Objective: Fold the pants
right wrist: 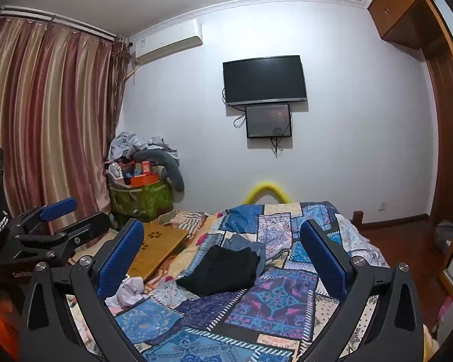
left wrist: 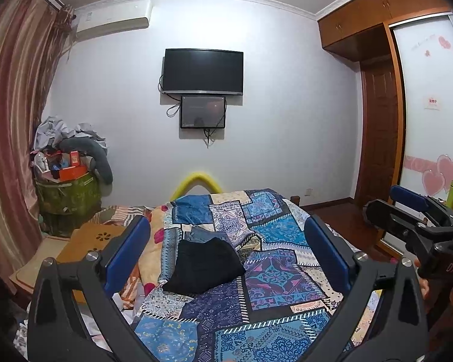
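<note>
We've got both grippers, left (left wrist: 226,247) and right (right wrist: 222,250), spread wide and empty; black pants (left wrist: 205,267) lie bunched dead ahead on the quilt (left wrist: 274,286), neither gripper obviously closer.

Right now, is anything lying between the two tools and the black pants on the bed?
Nothing visible. Only open patchwork bedspread lies between both open tools and the black pants. Folded jeans sit behind them.

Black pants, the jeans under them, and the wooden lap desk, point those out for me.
black pants (left wrist: 205,267): left wrist view, middle of the folded cloth.
jeans (left wrist: 207,235): left wrist view, denim edge showing behind the black pile.
wooden lap desk (right wrist: 158,246): right wrist view, bare top.
</note>
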The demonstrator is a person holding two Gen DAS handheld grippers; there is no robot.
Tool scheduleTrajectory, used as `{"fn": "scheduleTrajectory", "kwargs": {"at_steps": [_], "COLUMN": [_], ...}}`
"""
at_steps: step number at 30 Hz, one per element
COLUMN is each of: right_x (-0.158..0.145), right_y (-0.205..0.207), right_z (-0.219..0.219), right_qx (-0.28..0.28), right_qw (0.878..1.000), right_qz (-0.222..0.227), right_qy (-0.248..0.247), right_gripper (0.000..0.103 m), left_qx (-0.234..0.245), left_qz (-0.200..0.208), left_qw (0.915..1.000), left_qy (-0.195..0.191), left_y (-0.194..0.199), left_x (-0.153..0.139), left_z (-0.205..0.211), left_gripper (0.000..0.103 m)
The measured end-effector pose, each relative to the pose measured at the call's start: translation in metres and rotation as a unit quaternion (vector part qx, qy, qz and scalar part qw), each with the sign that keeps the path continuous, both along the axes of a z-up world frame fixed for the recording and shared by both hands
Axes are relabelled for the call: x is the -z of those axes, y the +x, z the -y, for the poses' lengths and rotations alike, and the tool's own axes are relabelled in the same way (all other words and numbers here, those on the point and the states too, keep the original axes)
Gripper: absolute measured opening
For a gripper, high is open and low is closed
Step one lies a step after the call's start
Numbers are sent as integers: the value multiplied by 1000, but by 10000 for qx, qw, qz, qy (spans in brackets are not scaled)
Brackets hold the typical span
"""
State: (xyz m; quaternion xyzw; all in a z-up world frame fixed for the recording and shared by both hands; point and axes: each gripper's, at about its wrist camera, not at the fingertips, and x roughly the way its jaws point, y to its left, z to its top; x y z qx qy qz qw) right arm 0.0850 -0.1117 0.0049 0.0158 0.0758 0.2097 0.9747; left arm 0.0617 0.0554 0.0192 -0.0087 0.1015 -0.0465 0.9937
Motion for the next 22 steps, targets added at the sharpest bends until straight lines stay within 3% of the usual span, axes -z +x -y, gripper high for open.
{"fn": "scheduleTrajectory", "kwargs": {"at_steps": [22], "right_x": [3], "right_y": [6], "right_z": [2], "right_qx": [22], "right_qw": [9999], "right_qz": [-137], "right_qy": [-2], "right_gripper": [103], "left_qx": [126], "left_qz": [-131], "left_qw": [9998], "left_qy": [-109], "left_y": [6], "left_x": [2], "left_z": [-3], "left_gripper": [103]}}
